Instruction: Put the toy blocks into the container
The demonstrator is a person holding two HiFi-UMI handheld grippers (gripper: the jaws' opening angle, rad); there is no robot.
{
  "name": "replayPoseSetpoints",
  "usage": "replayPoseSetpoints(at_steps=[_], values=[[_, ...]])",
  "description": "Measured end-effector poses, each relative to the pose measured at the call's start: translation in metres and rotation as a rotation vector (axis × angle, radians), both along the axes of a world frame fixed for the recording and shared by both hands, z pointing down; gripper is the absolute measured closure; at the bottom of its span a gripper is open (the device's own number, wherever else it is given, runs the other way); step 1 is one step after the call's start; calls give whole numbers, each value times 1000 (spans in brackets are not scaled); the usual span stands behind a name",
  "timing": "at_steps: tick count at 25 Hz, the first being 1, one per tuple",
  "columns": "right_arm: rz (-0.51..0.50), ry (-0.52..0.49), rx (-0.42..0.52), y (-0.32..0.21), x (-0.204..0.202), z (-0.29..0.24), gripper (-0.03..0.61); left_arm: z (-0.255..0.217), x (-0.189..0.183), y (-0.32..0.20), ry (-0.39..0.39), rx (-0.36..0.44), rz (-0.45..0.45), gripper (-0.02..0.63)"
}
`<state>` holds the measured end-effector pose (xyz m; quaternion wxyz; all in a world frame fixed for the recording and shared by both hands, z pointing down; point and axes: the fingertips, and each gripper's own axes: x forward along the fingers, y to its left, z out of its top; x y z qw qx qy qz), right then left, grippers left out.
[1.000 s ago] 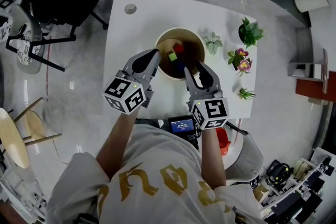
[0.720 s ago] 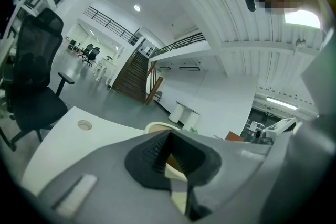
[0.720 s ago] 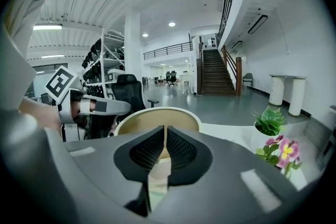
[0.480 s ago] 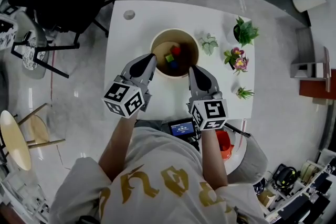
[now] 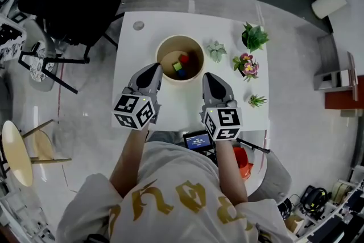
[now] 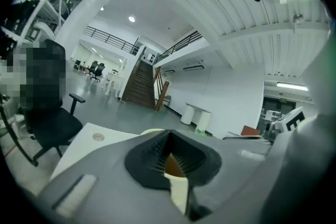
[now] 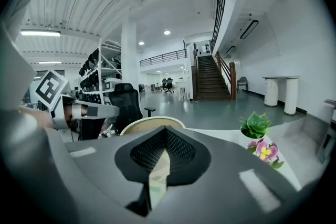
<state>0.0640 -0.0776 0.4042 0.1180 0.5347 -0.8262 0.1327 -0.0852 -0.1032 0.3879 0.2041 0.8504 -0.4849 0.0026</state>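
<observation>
Head view: looks steeply down on a white table (image 5: 170,17) with a round container (image 5: 161,47) near its far middle. Shows three blocks on the container's bottom, red (image 5: 183,58), green (image 5: 177,66) and blue (image 5: 181,72), huddled together. Finds no block left on the bare tabletop. Places the left gripper (image 5: 152,69) just short of the container's near rim and the right gripper (image 5: 209,78) just off its right side. Shows both clear of the opening, against a reach at or over the rim a second ago. Shows both tongs clenched and empty, unlike the right tongs' wide gape above the blocks a second ago. Lines small plants (image 5: 245,64) along the table's right side, untouched.

Left gripper view: looks along clenched jaws with nothing gripped. Catches only a sliver of the container's brown inside and pale rim past the tips. Takes in a black chair (image 6: 52,126) and a staircase (image 6: 140,86) beyond.

Right gripper view: shows jaws pressed together on nothing. Lets the container's rim peek over them, with plants to the right.

Reads as a drop just made and both hands backing away. Suggests a finished task, with every visible block inside the container.
</observation>
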Motion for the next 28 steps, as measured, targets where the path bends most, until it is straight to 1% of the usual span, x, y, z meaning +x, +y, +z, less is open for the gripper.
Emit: replayPoseSetpoints(at_steps=[2,4,11,28], values=[[10,-1,1,4,5,-1,557,-1,2,1,-34,6,-23,613],[21,-3,-2,7,10,-2,557,-2,6,4,-48,4,-17,613],[51,-10,-5,15,26,-2,557,-2,16,12,-49,4,-7,613],[67,-5,-20,24,36,3,557,-2,25,19,-58,4,12,613]])
